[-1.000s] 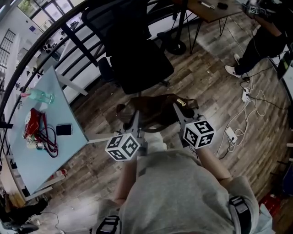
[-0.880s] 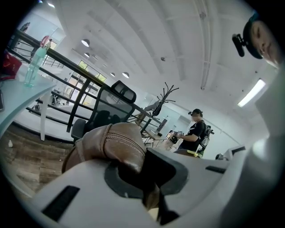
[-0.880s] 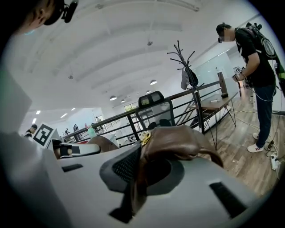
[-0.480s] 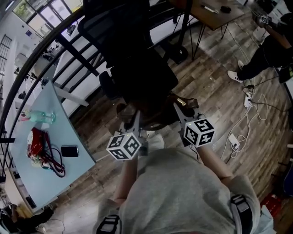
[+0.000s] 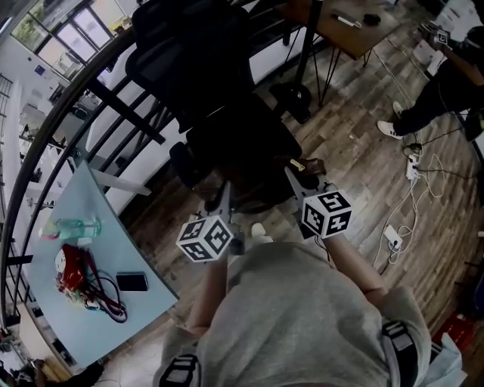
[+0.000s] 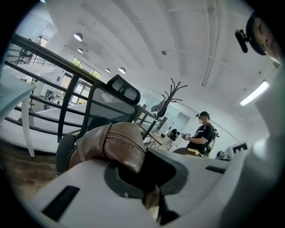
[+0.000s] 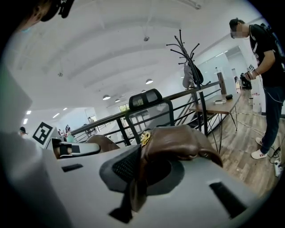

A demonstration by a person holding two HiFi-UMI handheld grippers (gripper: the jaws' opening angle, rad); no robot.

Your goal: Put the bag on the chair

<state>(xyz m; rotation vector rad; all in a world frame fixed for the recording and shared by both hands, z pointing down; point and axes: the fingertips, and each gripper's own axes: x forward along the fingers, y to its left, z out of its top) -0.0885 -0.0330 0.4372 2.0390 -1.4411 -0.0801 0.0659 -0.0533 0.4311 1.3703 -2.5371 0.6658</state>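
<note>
A brown leather bag (image 5: 261,185) hangs between my two grippers, just at the front edge of the black office chair (image 5: 234,128). My left gripper (image 5: 225,200) is shut on the bag's left end. The leather (image 6: 113,144) bulges out of the pinched jaws of the left gripper (image 6: 144,180). My right gripper (image 5: 296,180) is shut on the right end, close to a gold clasp (image 7: 145,137). The bag (image 7: 178,142) folds over the right gripper (image 7: 139,176). Beyond the bag the chair's mesh back and headrest (image 6: 124,89) stand upright. The bag hides most of the seat.
A light blue table (image 5: 144,310) at the left holds a bottle, a red item, cables and a phone. A black railing (image 5: 72,106) runs behind the chair. A wooden desk (image 5: 348,23) and a standing person (image 5: 442,83) are at the right, with a power strip and cords (image 5: 393,234) on the floor.
Both grippers have carried the bag forward to the chair, which now sits closer and lower in the head view. The blue table has slid back toward the lower left. Both grips are unchanged.
</note>
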